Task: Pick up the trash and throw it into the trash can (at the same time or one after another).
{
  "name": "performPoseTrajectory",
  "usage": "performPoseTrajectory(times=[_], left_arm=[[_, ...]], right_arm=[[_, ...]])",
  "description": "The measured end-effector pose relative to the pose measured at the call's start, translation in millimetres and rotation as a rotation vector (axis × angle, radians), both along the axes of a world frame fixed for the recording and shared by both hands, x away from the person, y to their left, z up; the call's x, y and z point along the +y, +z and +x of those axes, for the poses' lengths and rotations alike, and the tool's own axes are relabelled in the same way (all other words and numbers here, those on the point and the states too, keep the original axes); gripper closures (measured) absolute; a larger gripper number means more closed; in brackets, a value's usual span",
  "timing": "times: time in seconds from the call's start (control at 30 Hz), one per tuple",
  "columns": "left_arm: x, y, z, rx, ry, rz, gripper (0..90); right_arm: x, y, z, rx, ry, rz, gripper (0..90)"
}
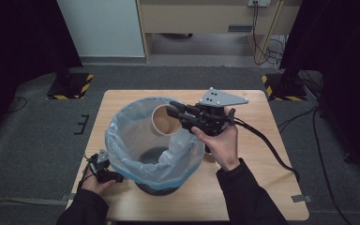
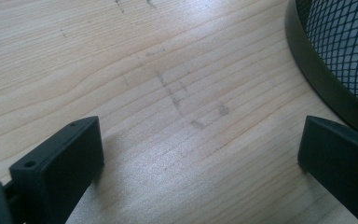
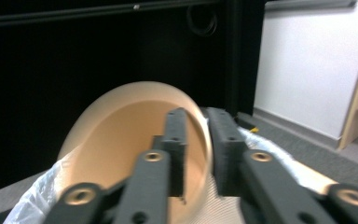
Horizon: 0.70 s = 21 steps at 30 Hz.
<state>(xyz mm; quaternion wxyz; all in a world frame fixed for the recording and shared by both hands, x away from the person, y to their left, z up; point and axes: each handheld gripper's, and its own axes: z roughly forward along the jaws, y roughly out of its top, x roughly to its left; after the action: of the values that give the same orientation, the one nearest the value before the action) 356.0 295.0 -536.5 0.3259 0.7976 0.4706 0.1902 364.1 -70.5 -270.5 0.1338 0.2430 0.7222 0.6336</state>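
Two grippers are at work, but the coming move turns on one relation: the paper cup (image 1: 163, 120) hangs over the mouth of the bin (image 1: 161, 187), pinched at its rim by the right gripper (image 1: 174, 109). In the high view the cup lies on its side, long axis roughly level, open mouth facing the camera, directly above the far half of the plastic liner (image 1: 122, 140). The drop path looks clear, so letting go should send it into the bag; the cup sits close to the liner's far edge, so a slight carry toward the person would likely make the fall safer.

From the right gripper view, one jaw sits inside the cup (image 3: 121, 135) and the other outside, closed narrowly on the thin wall, a detail the high view is too small to settle. It also shows crumpled liner (image 3: 37, 198) beneath the cup.

At the near left of the table (image 1: 243, 197), the left gripper (image 1: 104, 169) rests low beside the bin's base. Its own view shows the jaws spread wide and holding nothing, bare wood (image 2: 168, 93) between them, and the bin's black mesh wall (image 2: 345, 42) just beside one jaw.
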Motion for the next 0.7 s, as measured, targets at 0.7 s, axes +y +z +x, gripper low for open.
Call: performPoseTrajectory(times=[0.7], left_arm=[[-0.1,0.0,0.0,0.000,-0.001,0.000,0.0]], right_arm=[[-101.2,-1.4,7.5,-0.044,-0.303,0.074,53.8]])
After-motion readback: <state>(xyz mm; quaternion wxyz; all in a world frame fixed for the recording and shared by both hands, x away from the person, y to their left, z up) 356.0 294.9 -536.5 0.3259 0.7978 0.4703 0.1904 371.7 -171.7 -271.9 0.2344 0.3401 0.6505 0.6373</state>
